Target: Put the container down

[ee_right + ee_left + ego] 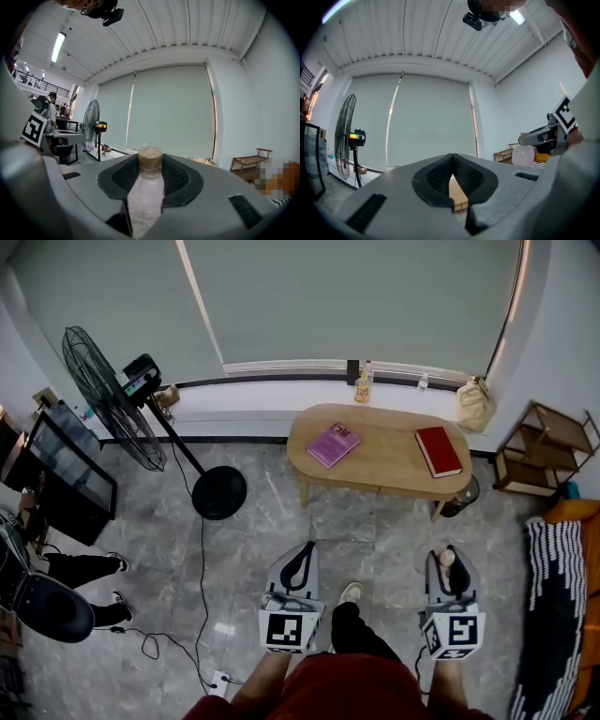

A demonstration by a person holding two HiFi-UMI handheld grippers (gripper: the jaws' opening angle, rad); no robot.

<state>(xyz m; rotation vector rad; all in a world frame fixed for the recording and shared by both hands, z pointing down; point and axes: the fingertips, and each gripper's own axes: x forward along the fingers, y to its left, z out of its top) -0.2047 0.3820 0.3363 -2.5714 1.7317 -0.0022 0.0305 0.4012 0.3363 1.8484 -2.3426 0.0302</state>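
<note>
While the right gripper (150,164) clamps it, container (146,199) (capped) stands upright.

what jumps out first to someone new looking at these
The pale pink bottle clamped in the right gripper stands out first. Beyond, an oval wooden table by the window carries a purple book and a red book, with a big standing fan to the left.

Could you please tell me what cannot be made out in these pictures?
- Base of the bottle: right gripper view, behind the right gripper body; head view shows only the cap.
- Titles on the purple book and red book: head view, too small.
- Small items on the windowsill: head view, too small.
</note>
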